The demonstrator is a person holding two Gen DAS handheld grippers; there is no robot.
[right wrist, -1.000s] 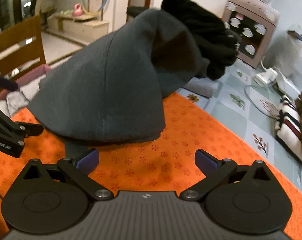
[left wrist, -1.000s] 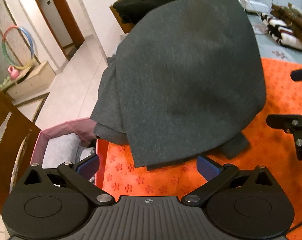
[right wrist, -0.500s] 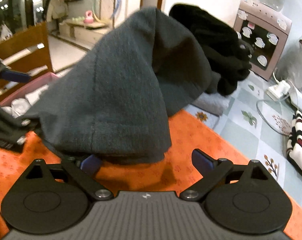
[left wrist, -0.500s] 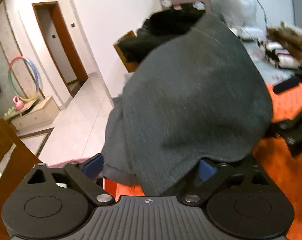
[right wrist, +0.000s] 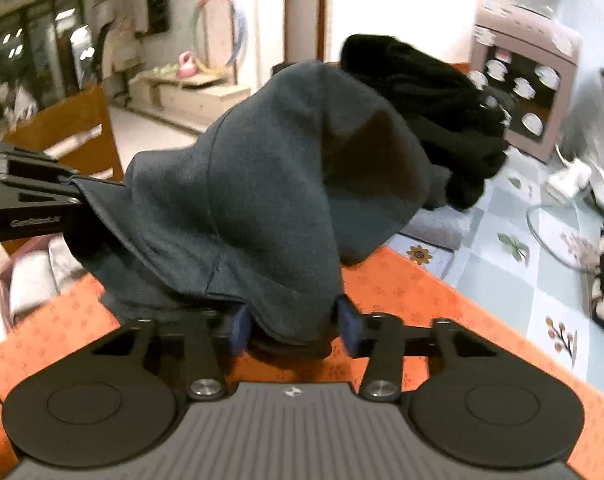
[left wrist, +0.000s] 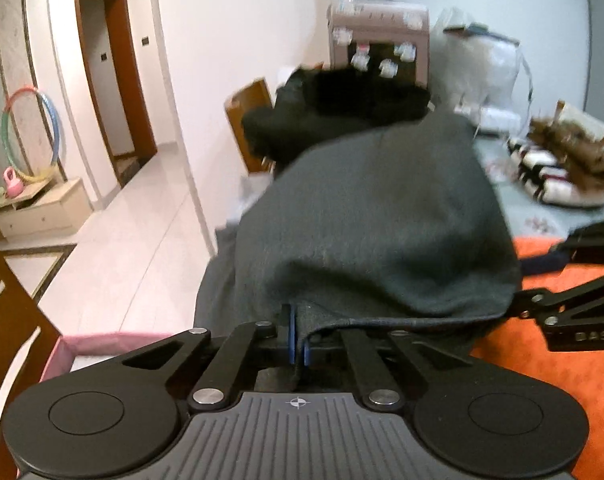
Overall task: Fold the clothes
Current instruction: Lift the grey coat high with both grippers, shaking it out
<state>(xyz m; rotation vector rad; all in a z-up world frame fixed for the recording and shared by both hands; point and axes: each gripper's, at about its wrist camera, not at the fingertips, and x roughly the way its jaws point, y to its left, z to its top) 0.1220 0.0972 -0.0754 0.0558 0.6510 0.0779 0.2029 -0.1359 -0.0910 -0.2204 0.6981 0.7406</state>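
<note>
Matt grey knit garment (left wrist: 373,220), orange cloth (right wrist: 401,296)

Warm, even indoor light fills both views. Fisheye bending curves the doorway (left wrist: 114,80) and walls, dark corners vignette the frames, and motion blur softens the dark garment (right wrist: 270,184) and background.

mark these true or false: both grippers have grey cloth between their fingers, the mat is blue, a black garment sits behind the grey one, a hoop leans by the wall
1. Both grippers have cloth between their fingers: true. The left gripper is shut on the grey garment; the right gripper is closing around its hem.
2. The mat is blue: false, it is orange.
3. A black garment sits behind the grey one: true.
4. A hoop leans by the wall: true.
5. The grey garment lies flat: false, it is bunched up.
</note>
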